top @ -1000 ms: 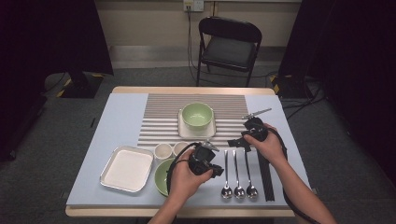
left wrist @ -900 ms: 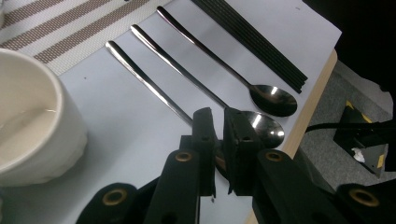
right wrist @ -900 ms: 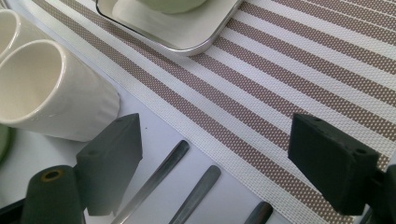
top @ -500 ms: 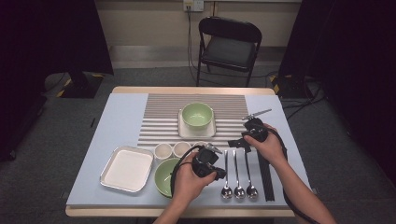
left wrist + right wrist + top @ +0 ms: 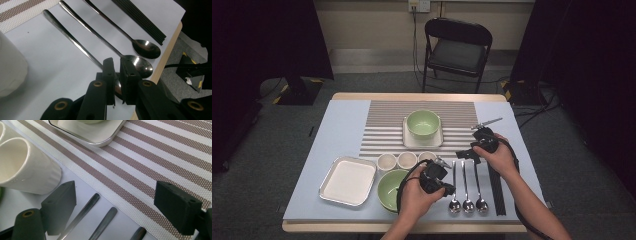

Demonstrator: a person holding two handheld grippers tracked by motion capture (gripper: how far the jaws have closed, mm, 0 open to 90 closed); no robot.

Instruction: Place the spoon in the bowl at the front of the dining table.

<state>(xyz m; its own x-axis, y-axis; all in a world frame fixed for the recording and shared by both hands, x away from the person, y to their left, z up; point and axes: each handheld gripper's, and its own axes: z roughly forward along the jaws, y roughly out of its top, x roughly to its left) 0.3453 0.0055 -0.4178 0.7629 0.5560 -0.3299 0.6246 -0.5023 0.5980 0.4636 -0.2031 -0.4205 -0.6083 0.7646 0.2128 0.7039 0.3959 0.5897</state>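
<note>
Covering most of the tabletop [image 5: 339,125] is a pale blue sheet, with a striped placemat [image 5: 387,125] at its far middle. On the mat stands a green bowl [image 5: 423,123] in a square dish [image 5: 408,142]. Near the front edge: a white tray [image 5: 348,181], a second green bowl [image 5: 389,189], three small white cups [image 5: 386,161] in a row, black chopsticks [image 5: 496,187] at the right.

Three spoons [image 5: 467,185] lie side by side, handles toward the mat, bowls toward the front edge.

Left gripper [image 5: 117,68]: jaws nearly clenched, standing over the neck of the leftmost spoon [image 5: 72,40] just above its bowl; whether the pads press on the metal cannot be told.

Right gripper [image 5: 125,205]: jaws released and wide, hovering over the handle tips [image 5: 86,210] where the blue sheet meets the mat, touching nothing.

Hazards, as judged: the neck is thin, smooth and flat on the sheet, so a shallow pinch could let it slip or swivel out. The middle spoon [image 5: 135,63] lies just beside the left jaws and could be nudged. All three spoon bowls sit near the front edge, so a shove could send one off.
</note>
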